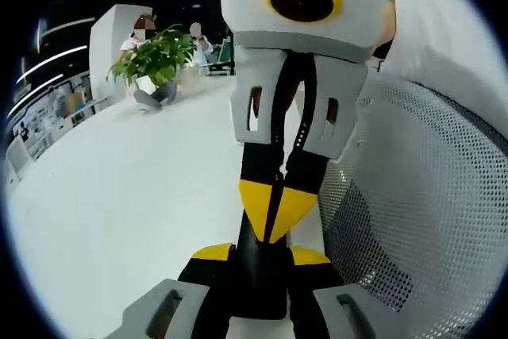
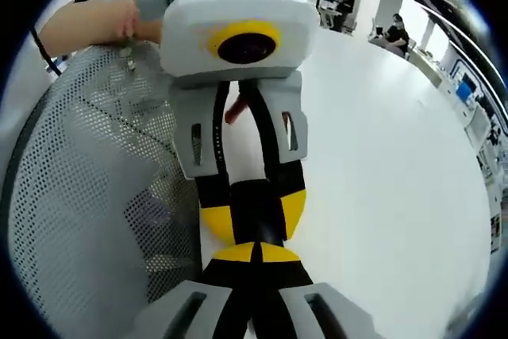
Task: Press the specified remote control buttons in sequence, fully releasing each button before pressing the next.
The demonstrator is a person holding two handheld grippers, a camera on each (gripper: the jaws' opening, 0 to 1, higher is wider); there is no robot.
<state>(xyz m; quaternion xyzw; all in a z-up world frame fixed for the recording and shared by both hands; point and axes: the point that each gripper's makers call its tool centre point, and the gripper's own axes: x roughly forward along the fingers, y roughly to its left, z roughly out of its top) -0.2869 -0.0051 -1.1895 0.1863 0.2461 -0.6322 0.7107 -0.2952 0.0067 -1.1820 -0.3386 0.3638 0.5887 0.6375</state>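
Left gripper view: left tongs (image 1: 266,263) rise from the bottom edge, grey bodies with black fingers (image 1: 210,275) and yellow tips. Facing them tip to tip is the right tongs (image 1: 274,216), white-grey housing, black fingers with yellow tips pressed together into a downward wedge. That wedge sits between the left yellow tips, touching or nearly so; cannot tell whether the left tongs clamp it. Plain white bench (image 1: 119,196) spreads to the left. White perforated mesh panel (image 1: 429,196), curved like a chair back, is on the right, just beside both tongs. Green leafy potted plant (image 1: 155,61) in a grey pot stands at the bench's far end, seated people (image 1: 143,37) behind it.
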